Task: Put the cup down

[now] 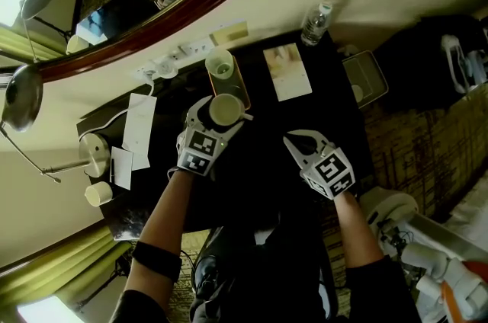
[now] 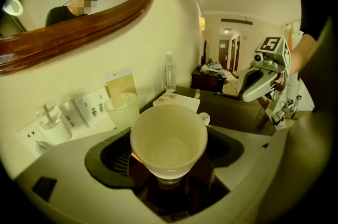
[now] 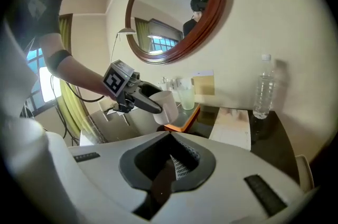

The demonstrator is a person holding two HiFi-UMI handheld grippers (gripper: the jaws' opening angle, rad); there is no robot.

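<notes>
A white cup (image 1: 226,110) with a small handle sits upright between the jaws of my left gripper (image 1: 214,118), which is shut on its sides. In the left gripper view the empty cup (image 2: 168,141) fills the middle, with a sliver of orange beneath it. It hangs over the near end of an orange tray (image 1: 238,89); whether it touches the tray I cannot tell. From the right gripper view the cup (image 3: 167,105) shows just above the tray (image 3: 186,117). My right gripper (image 1: 293,140) hovers over the dark table (image 1: 259,154) to the right, shut and holding nothing.
A dimpled glass (image 1: 221,68) stands on the tray's far end. A booklet (image 1: 287,71) and a water bottle (image 1: 315,23) lie to the right. Wall sockets (image 1: 179,55), a round mirror (image 3: 177,6), papers (image 1: 139,121) and a lamp base (image 1: 94,154) are at the left.
</notes>
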